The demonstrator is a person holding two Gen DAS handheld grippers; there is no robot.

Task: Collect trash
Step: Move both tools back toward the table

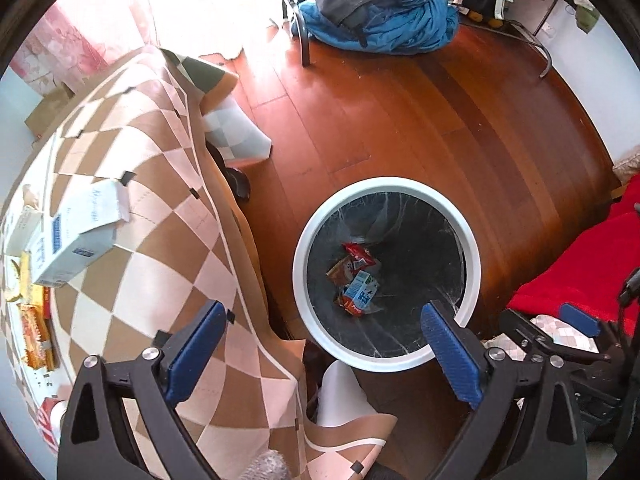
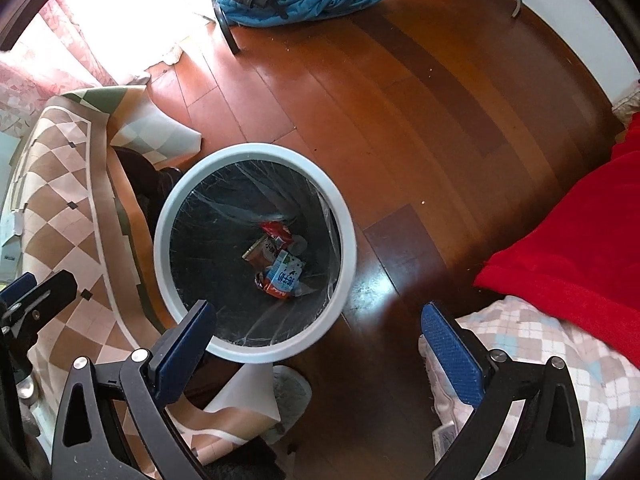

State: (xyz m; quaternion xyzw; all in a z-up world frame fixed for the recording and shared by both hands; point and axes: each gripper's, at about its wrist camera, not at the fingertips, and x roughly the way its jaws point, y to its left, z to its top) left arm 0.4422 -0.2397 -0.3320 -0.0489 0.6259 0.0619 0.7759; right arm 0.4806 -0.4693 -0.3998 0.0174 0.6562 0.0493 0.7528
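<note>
A round white-rimmed bin (image 1: 476, 248) with a black liner stands on the wooden floor; the right wrist view shows the same bin (image 2: 348, 236). At its bottom lie a red wrapper (image 1: 358, 254), a brown packet and a blue-and-white carton (image 1: 362, 290), the carton (image 2: 286, 272) also showing in the right wrist view. My left gripper (image 1: 324, 338) hangs open above the bin's near rim, nothing between its blue pads. My right gripper (image 2: 316, 334) is open and empty too, above the bin's near right edge. On the table at the left rest a white box (image 1: 76, 236) and orange packets (image 1: 36, 332).
A checkered cloth (image 1: 160, 208) covers the table left of the bin and drapes down to the floor. A red blanket (image 2: 568, 232) and a plaid cloth lie to the right. A blue jacket pile (image 1: 380, 12) sits on a chair far across the floor.
</note>
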